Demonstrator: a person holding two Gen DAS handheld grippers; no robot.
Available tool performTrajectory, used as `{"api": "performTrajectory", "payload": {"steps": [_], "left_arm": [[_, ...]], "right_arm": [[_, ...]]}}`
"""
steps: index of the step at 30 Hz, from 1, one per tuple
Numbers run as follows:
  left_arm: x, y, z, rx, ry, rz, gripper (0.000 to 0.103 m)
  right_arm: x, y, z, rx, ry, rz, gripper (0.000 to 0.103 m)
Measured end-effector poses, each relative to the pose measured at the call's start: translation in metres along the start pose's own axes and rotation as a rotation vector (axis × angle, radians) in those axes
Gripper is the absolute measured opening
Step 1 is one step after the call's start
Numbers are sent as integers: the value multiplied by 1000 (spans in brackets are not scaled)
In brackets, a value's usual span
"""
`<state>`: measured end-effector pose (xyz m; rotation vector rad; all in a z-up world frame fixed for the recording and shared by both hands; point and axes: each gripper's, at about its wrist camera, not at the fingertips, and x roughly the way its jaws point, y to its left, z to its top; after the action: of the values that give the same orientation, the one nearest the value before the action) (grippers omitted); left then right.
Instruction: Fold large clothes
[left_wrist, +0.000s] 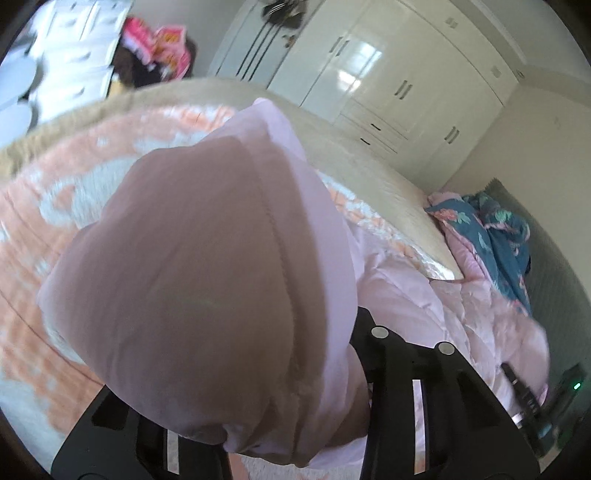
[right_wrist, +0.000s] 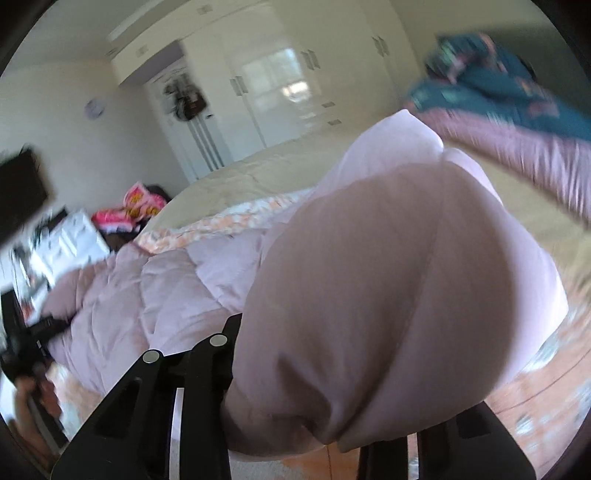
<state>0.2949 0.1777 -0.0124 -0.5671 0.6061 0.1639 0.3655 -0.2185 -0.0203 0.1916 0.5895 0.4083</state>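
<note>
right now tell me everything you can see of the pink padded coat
The pink padded coat is pale pink, soft and quilted, with stitched seams. It is bunched up, not flat. One puffy end fills the left tool, another the right tool; both are shut on it. The quilted body sags between them onto the orange and white bedcover. A teal flowered cloth lies beside it.

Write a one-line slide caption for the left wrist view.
Left gripper clamps a bunched edge of the pale pink quilted coat above the peach-patterned bedspread.
</note>
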Motion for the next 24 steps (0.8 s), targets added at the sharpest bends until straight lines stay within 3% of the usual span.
{"api": "performTrajectory", "payload": {"steps": [7,24], "left_arm": [[-51,-8,-9,84,-2,14,29],[-124,6,-68,118,32,16,29]], "right_arm": [[-49,37,-8,-174,-25,10,29],[-135,35,-65,-177,16,13,29]]}}
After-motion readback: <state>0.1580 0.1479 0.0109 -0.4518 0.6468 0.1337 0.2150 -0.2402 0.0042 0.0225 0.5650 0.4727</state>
